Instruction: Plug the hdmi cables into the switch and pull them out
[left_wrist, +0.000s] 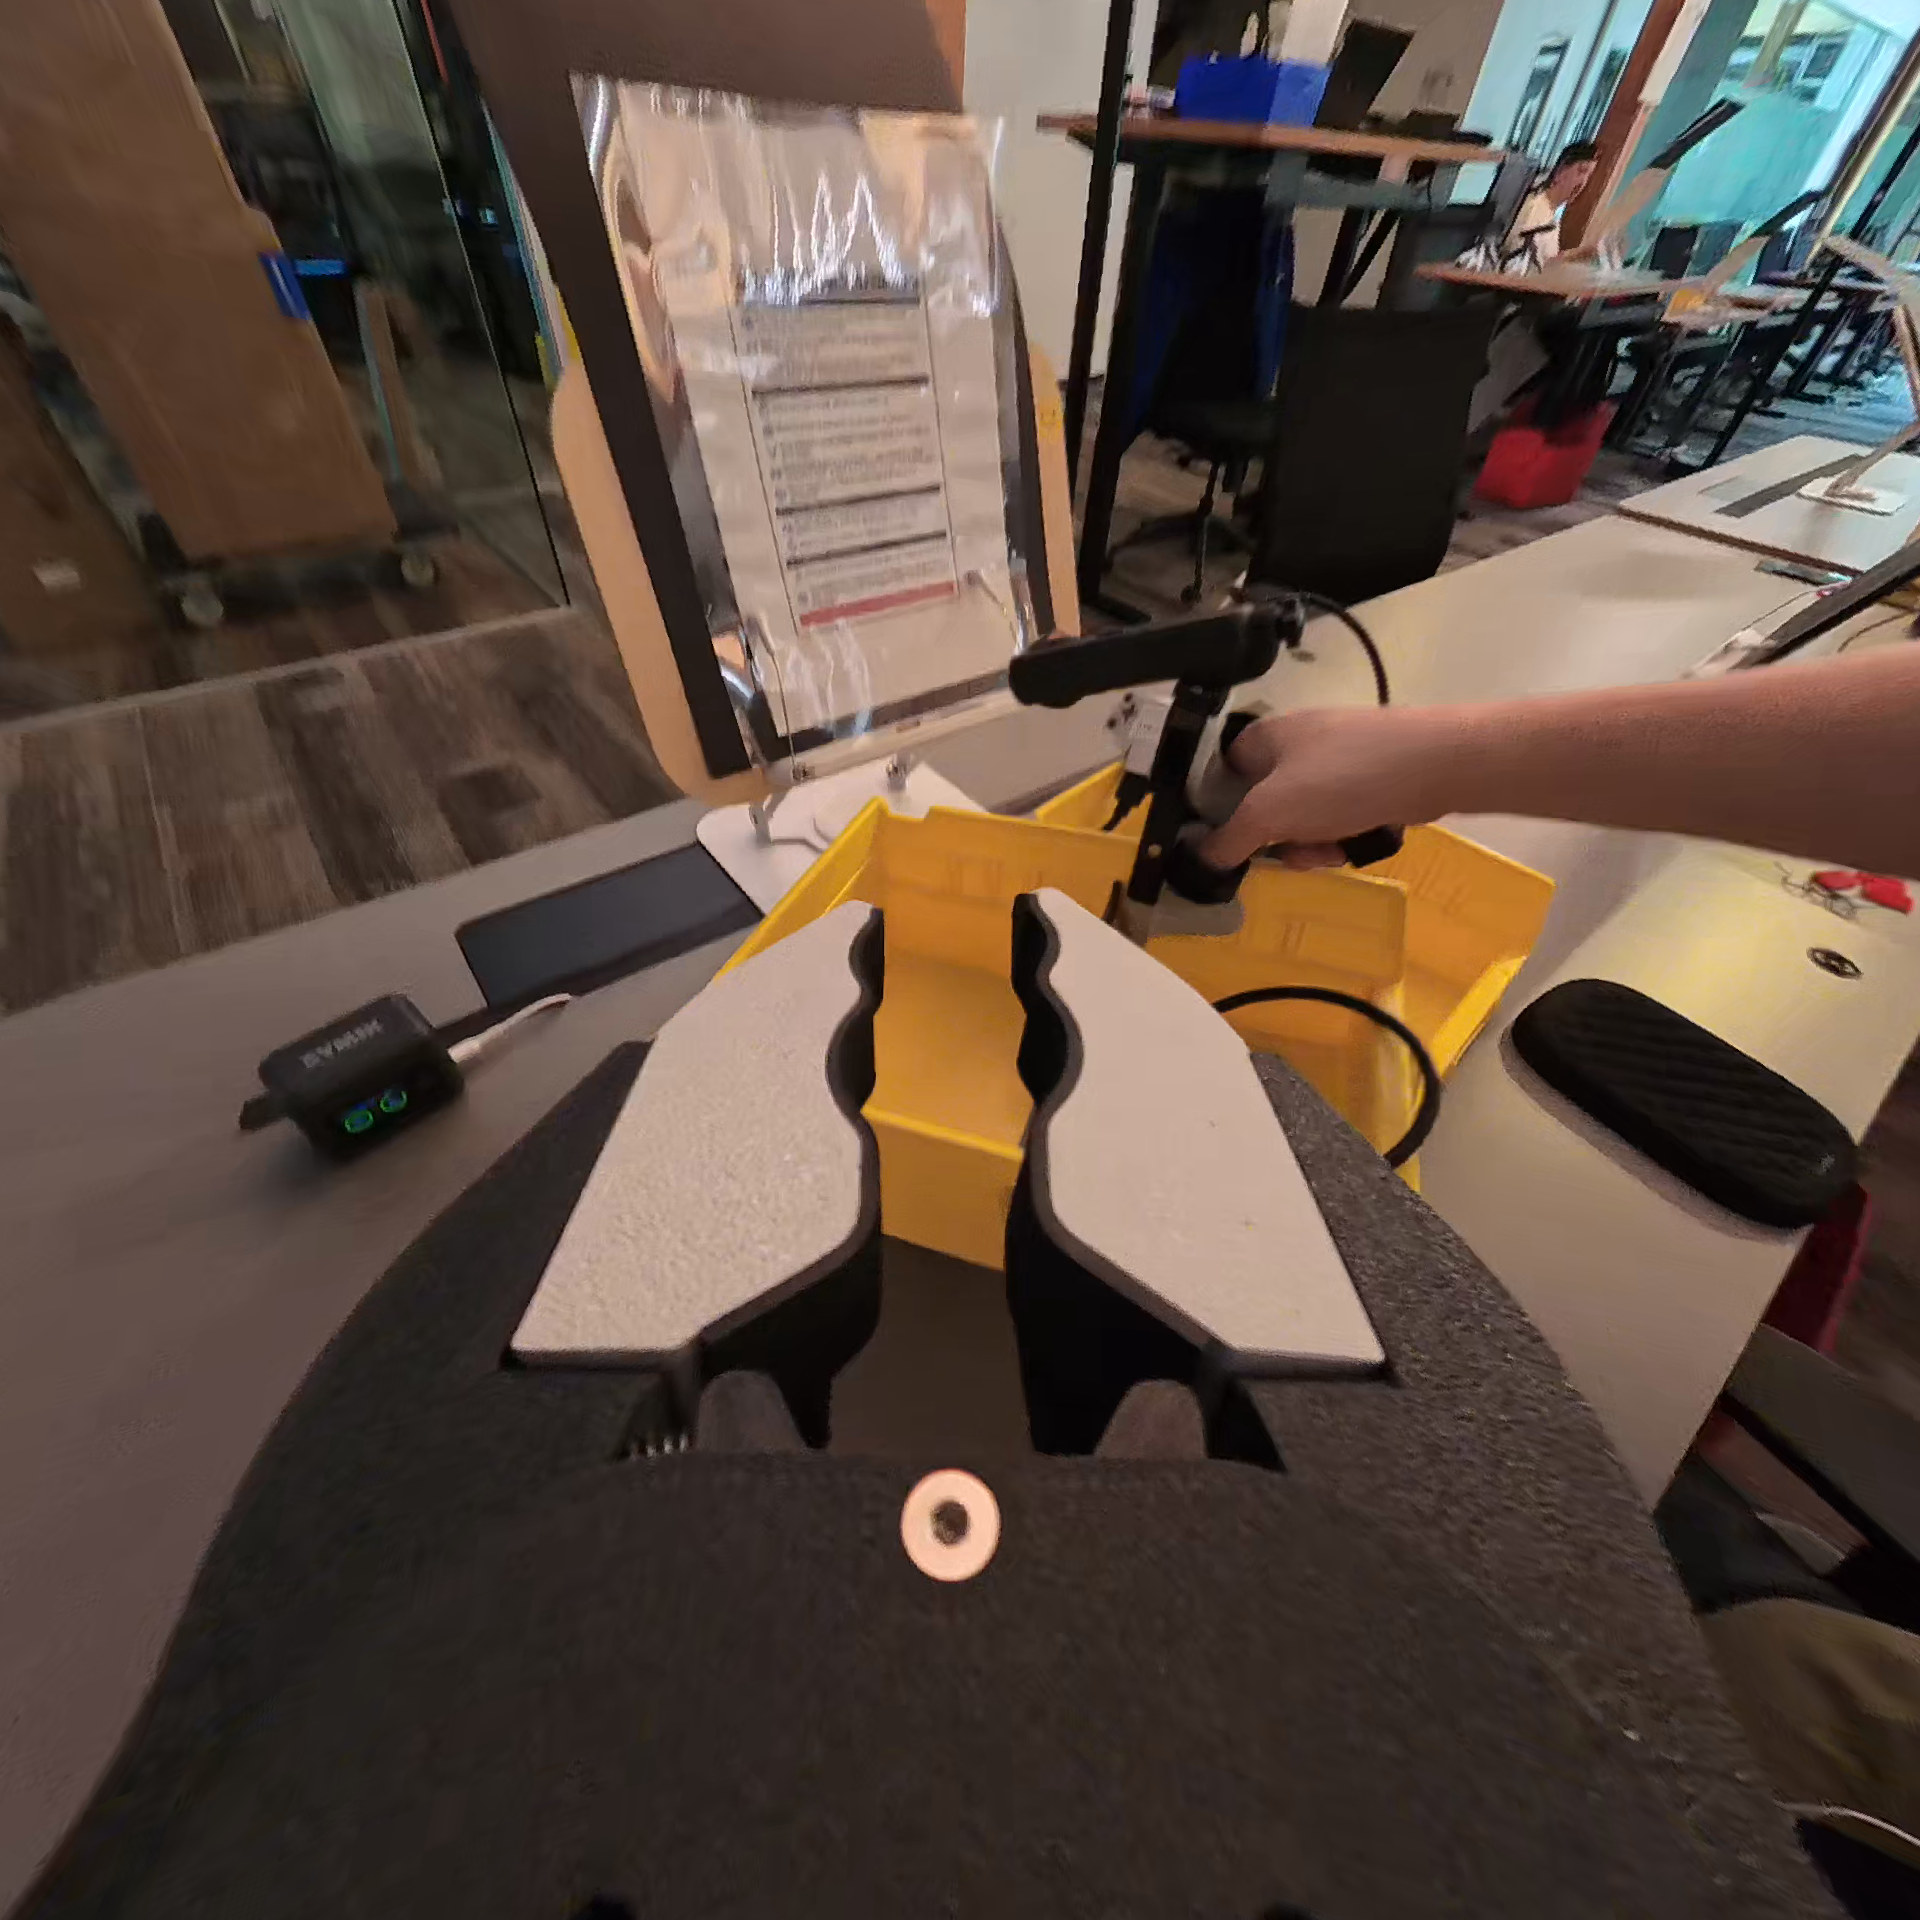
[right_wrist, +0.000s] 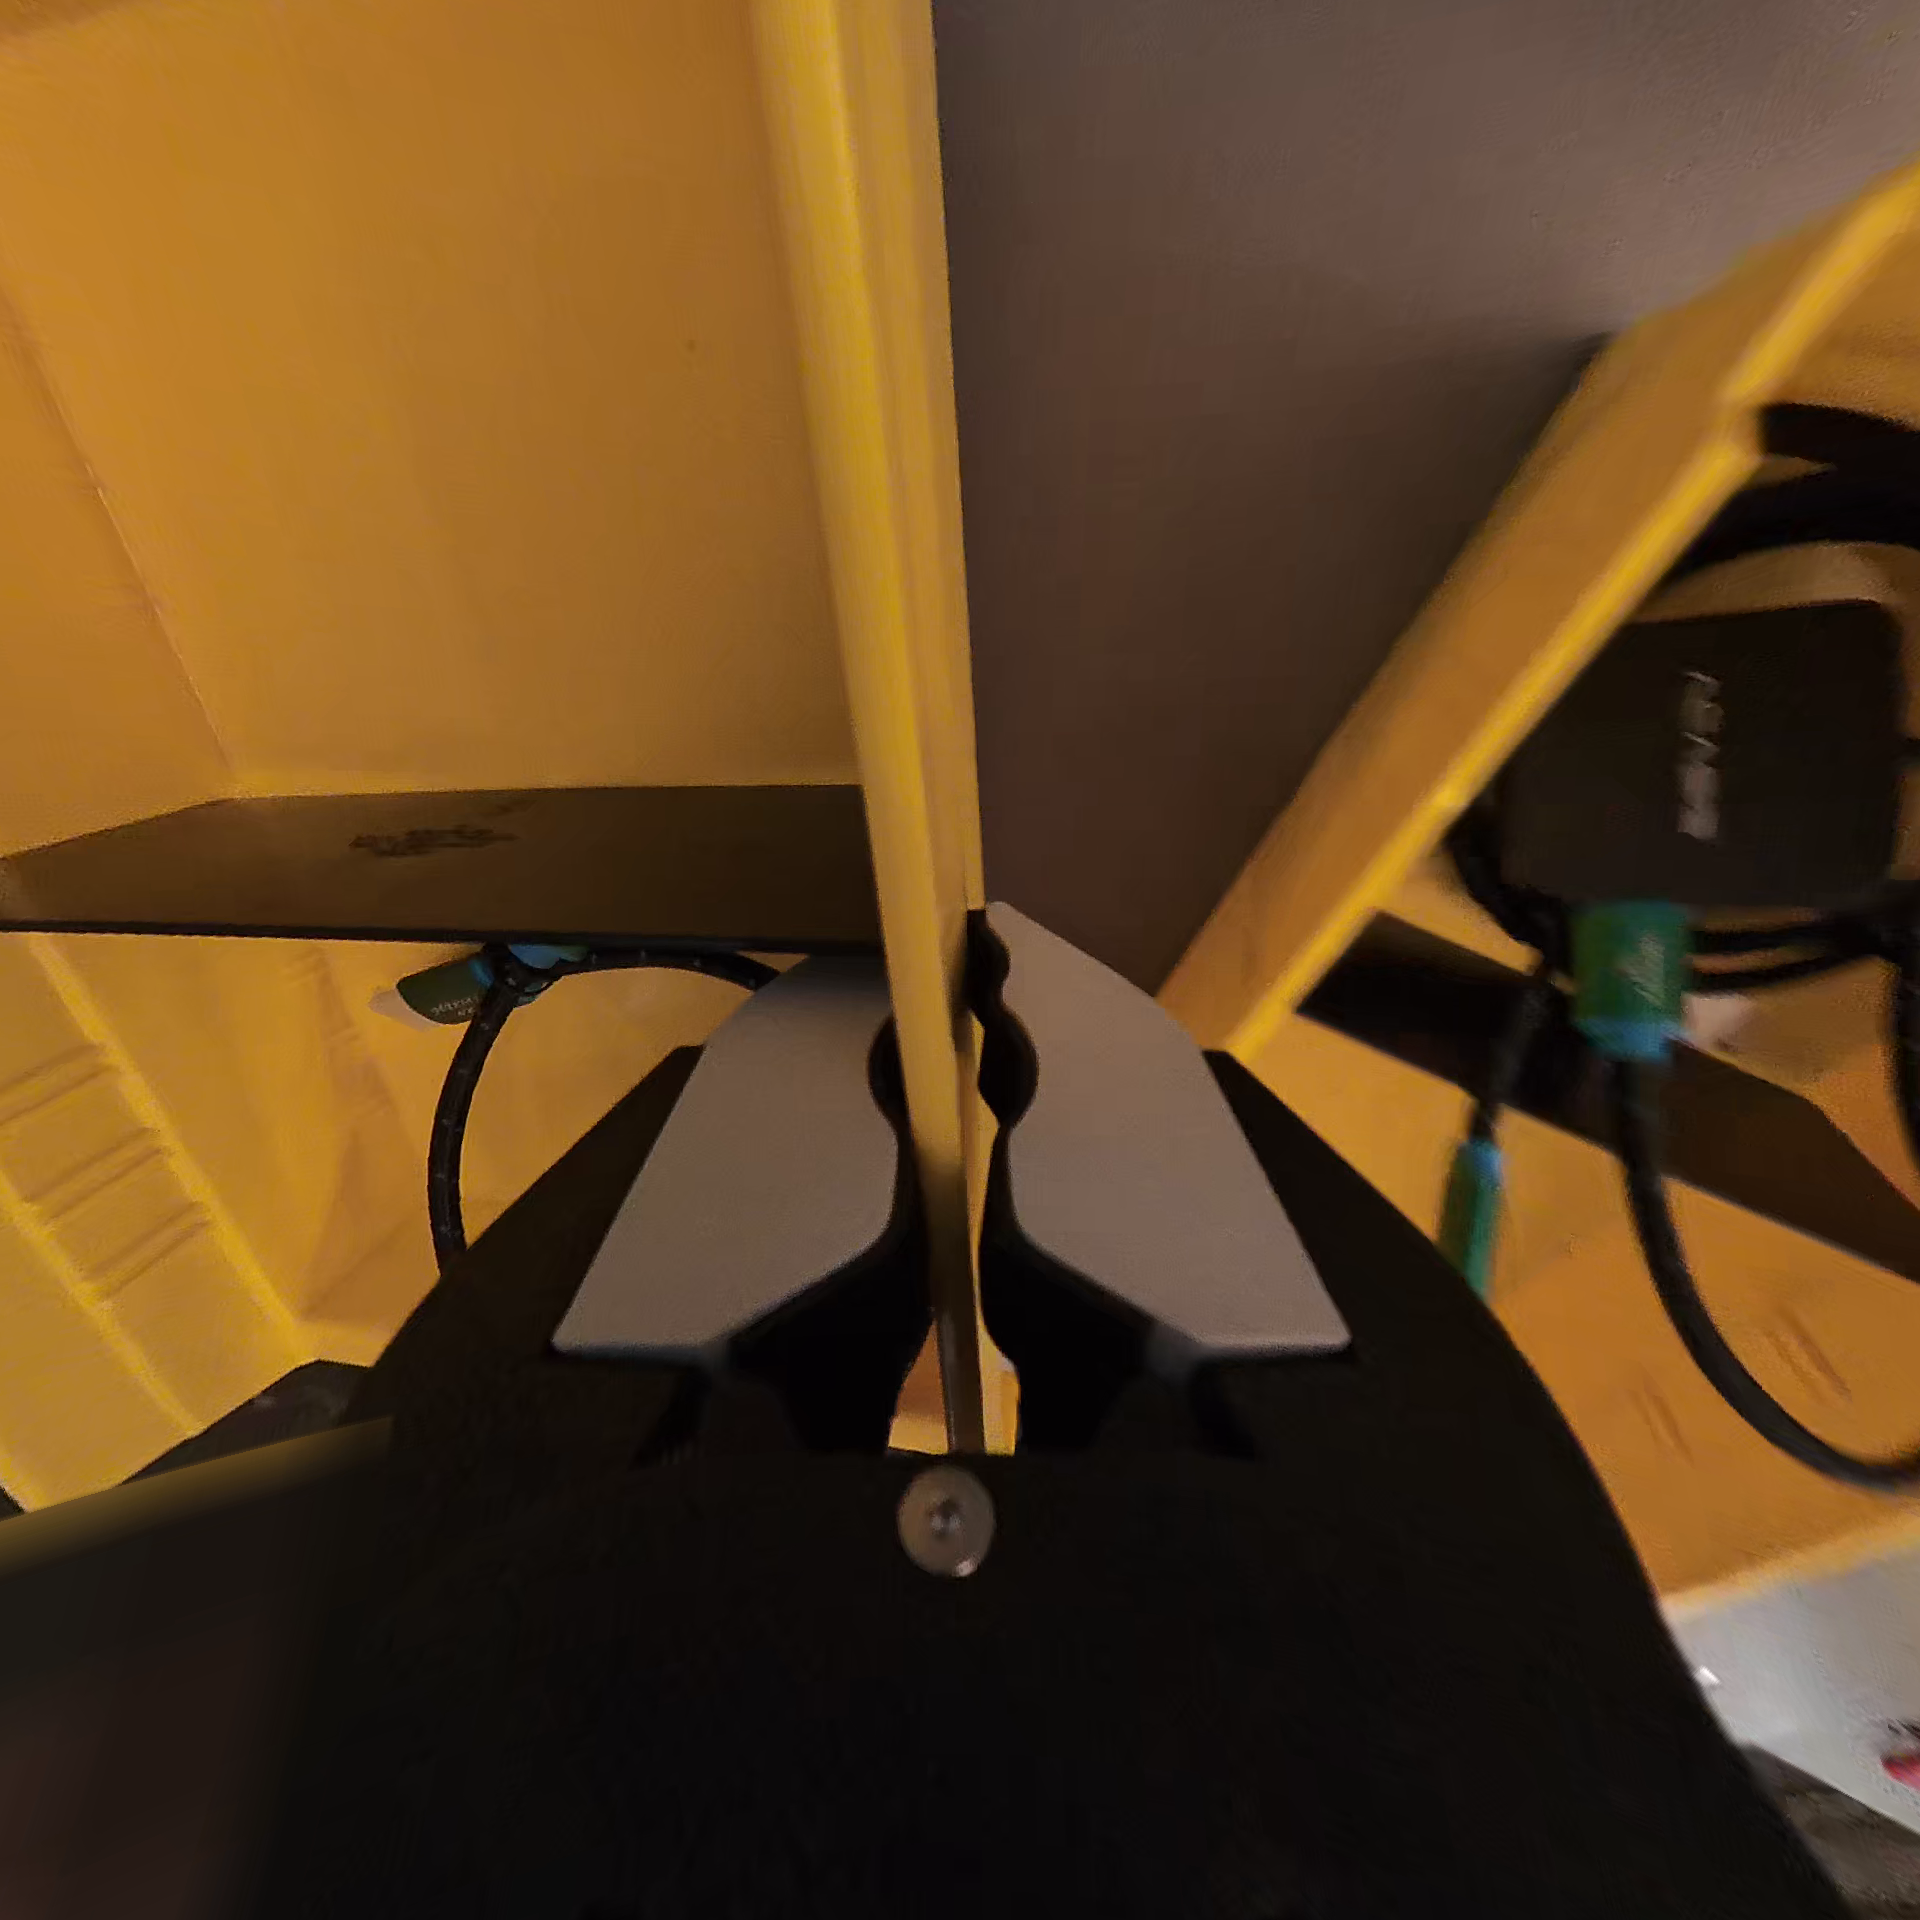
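Observation:
My left gripper (left_wrist: 945, 914) is open and empty, held above the grey table (left_wrist: 208, 1299) just in front of a yellow bin (left_wrist: 935, 1143). A small black switch (left_wrist: 353, 1075) with green lights lies on the table to its left. My right gripper (right_wrist: 961, 997) is shut on the thin yellow wall (right_wrist: 904, 520) of the bin; it also shows in the left wrist view (left_wrist: 1184, 914), held by a hand. In the right wrist view a black cable with a green plug (right_wrist: 457, 997) lies in the left bin. A second black box (right_wrist: 1704, 748) with green-plugged cables (right_wrist: 1626, 966) lies in the right bin.
A second yellow bin (left_wrist: 1455, 914) stands behind the first. A black cable loop (left_wrist: 1403, 1049) hangs over the bin's side. A clear sign stand (left_wrist: 831, 416), a flat black device (left_wrist: 603, 914) and a black wrist rest (left_wrist: 1683, 1101) sit on the table. The gap from one gripper's tips to the other's is roughly 30 cm.

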